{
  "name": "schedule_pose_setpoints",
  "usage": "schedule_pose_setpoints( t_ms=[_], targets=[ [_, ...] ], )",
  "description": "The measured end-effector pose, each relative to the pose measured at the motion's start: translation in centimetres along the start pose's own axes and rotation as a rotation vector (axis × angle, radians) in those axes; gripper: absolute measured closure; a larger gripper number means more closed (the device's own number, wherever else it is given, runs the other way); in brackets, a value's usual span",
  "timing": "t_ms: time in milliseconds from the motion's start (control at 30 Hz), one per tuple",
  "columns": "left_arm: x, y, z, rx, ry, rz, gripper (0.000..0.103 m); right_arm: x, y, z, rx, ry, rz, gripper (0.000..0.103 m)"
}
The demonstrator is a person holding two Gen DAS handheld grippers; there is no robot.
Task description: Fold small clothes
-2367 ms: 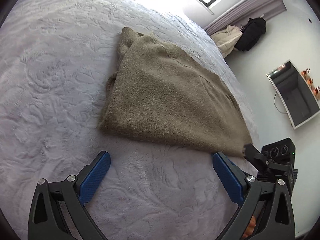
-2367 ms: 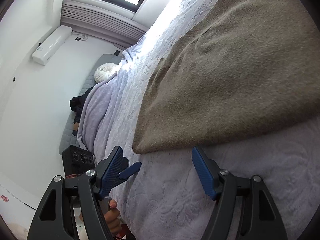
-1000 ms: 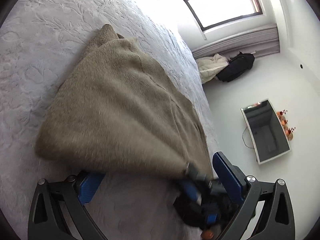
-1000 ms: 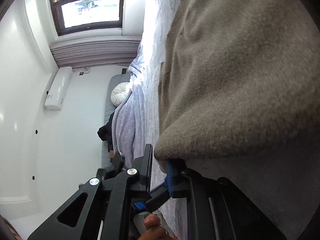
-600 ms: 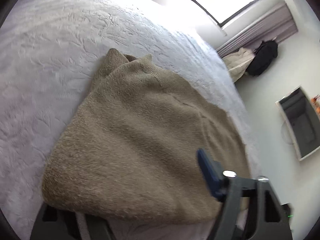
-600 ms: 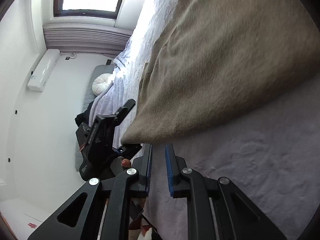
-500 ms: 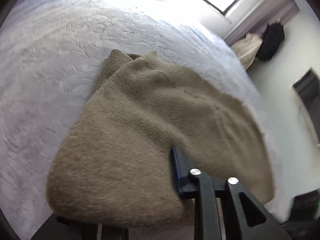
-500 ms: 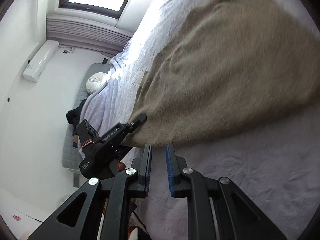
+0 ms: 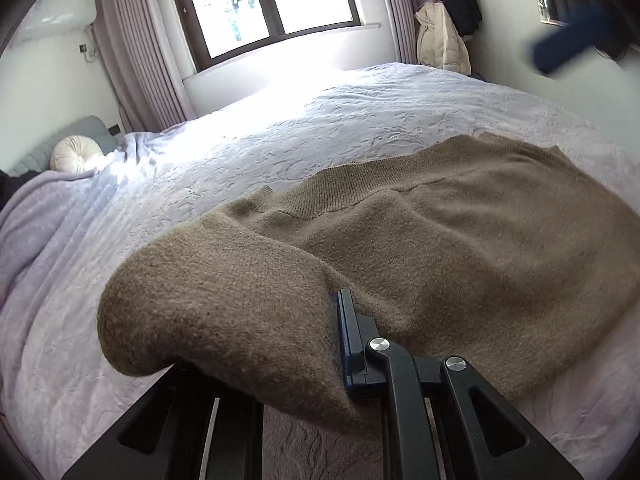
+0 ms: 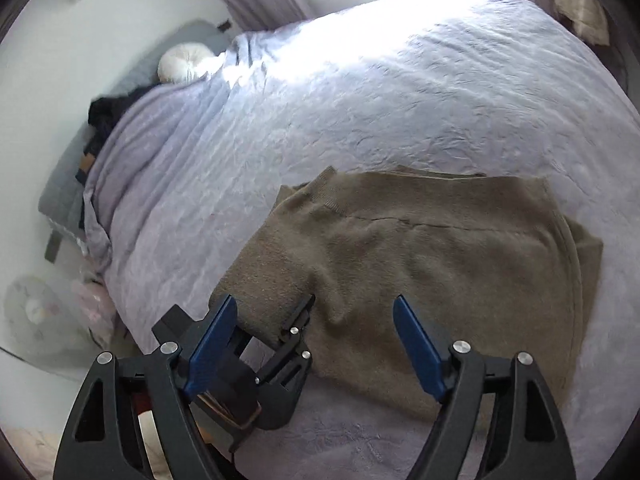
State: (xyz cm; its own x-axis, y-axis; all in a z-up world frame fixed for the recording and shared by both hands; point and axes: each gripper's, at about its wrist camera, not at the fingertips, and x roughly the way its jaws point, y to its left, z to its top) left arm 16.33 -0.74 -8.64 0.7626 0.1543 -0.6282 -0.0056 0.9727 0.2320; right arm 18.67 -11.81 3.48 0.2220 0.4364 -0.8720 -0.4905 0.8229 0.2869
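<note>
A brown knit sweater [image 9: 460,236] lies folded on the pale lilac bedspread [image 9: 280,140]. My left gripper [image 9: 320,340] is shut on the sweater's near left corner, and the lifted cloth drapes over its left finger and hides it. In the right wrist view the sweater [image 10: 440,260] lies in front of me, and the left gripper [image 10: 280,320] pinches its near left edge. My right gripper [image 10: 316,344] is open and empty, held above the sweater's near edge.
A window [image 9: 264,0] with curtains is at the far side. A round white cushion [image 9: 74,152] and a grey headboard are at the left. Coats [image 9: 440,40] hang at the far right. The bed's left edge [image 10: 100,264] drops to the floor.
My right gripper has opened, let go of the sweater and risen above it. My left gripper stays shut on the corner and has carried it up and over, turning toward the window.
</note>
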Motion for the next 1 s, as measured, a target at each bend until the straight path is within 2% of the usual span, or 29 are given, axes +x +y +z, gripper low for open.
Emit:
schedule_pose_setpoints(
  t_ms=[133, 267, 500, 667, 800, 833, 867, 933, 1000],
  targets=[
    [-0.3, -0.9, -0.9, 0.043, -0.019, 0.008, 0.087, 5.9, 4.6, 3.5, -0.148, 0.182, -0.077, 0.019],
    [0.4, -2.2, -1.3, 0.089, -0.01, 0.03, 0.087, 11.6, 8.5, 6.5, -0.236, 0.35, -0.161, 0.019],
    [0.1, -4.2, -1.5, 0.178, -0.031, 0.084, 0.087, 20.7, 12.1, 7.1, -0.358, 0.593, -0.341, 0.019],
    [0.2, -3.6, -1.3, 0.15, -0.023, 0.068, 0.087, 25.7, 11.9, 6.2, -0.4, 0.678, -0.501, 0.019],
    [0.1, -3.6, -1.1, 0.15, -0.023, 0.067, 0.087, 26.4, 10.8, 5.8, -0.414, 0.671, -0.557, 0.021],
    [0.1, -3.5, -1.0, 0.149, -0.022, 0.068, 0.087, 25.8, 10.7, 5.9, -0.412, 0.645, -0.547, 0.046],
    [0.0, -3.4, -0.9, 0.145, -0.019, 0.067, 0.087, 25.0, 10.5, 6.2, -0.4, 0.618, -0.531, 0.079],
    [-0.4, -3.2, -0.4, 0.14, -0.021, 0.064, 0.087, 22.4, 10.0, 7.1, -0.366, 0.554, -0.482, 0.086],
    [-1.3, -3.6, 0.1, 0.155, -0.045, 0.076, 0.087, 19.5, 9.3, 7.6, -0.342, 0.492, -0.434, 0.087]
  ],
)
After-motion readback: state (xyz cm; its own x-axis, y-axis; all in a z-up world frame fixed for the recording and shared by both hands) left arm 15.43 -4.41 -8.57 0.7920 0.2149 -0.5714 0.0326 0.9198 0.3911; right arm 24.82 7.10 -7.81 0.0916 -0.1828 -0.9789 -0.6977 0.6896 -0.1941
